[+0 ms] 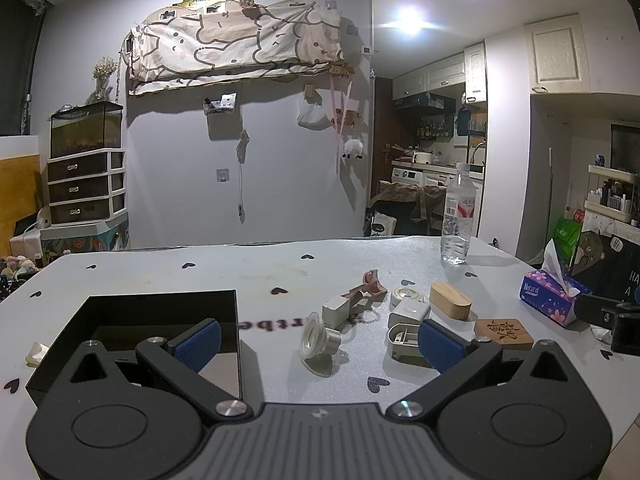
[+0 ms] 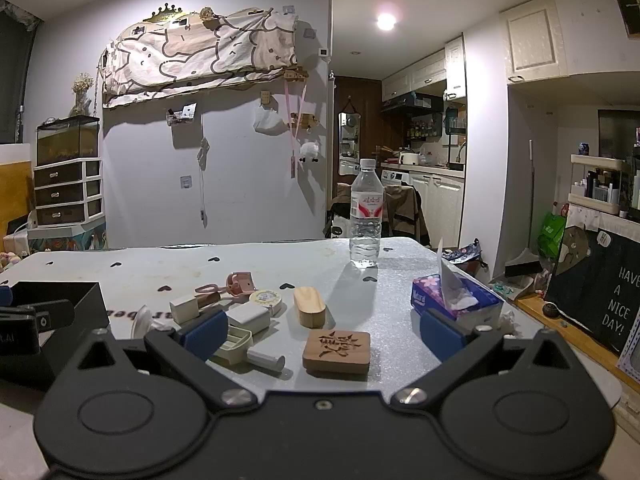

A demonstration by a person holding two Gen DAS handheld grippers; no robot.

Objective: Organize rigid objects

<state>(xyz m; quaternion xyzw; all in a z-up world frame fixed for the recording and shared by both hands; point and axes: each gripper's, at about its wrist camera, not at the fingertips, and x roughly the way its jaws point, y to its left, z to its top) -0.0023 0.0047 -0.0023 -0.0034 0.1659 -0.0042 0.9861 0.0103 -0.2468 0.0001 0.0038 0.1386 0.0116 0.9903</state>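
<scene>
Oval wooden box lengthwise away, flat.

A lived-in home: kitchen cabinets, a washing machine, a fish tank on plastic drawers.

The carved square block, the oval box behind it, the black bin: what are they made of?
Carved square block: looks like wood, matte, light brown with visible grain and a cut character. Oval box: pale wood or bamboo, smooth, faint streaks. Black bin: probably plastic or coated board; its glossy inner wall mirrors the tabletop print.
</scene>
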